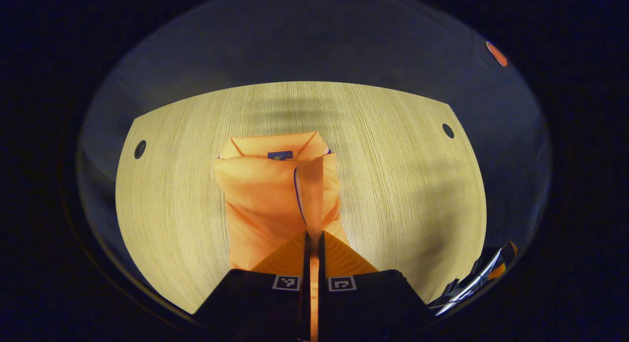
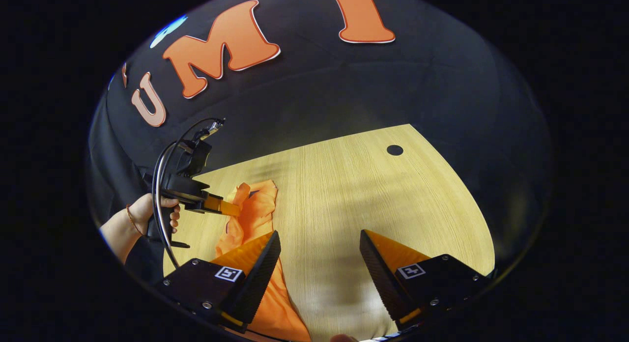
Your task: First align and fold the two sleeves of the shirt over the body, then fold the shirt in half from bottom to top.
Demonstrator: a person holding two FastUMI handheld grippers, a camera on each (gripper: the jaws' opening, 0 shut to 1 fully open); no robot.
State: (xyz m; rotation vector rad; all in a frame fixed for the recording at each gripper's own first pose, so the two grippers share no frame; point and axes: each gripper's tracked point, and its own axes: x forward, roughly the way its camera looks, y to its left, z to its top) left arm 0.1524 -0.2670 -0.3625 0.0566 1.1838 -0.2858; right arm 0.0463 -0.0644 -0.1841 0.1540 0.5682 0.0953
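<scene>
**Sleeves folded in, bottom fold under way**

One orange shirt [image 1: 268, 204] is seen lying on the wooden table [image 1: 403, 185], collar at the far end. Both sleeves appear already laid over the body, so the first stage is judged done. A strip of fabric is pinched between the closed fingers of the left gripper [image 1: 313, 256] and lifted, suggesting the bottom-to-top fold is in progress. The right gripper [image 2: 319, 263] is held wide apart, gripping nothing, beside the shirt. Two grippers and two table holes are counted.
</scene>
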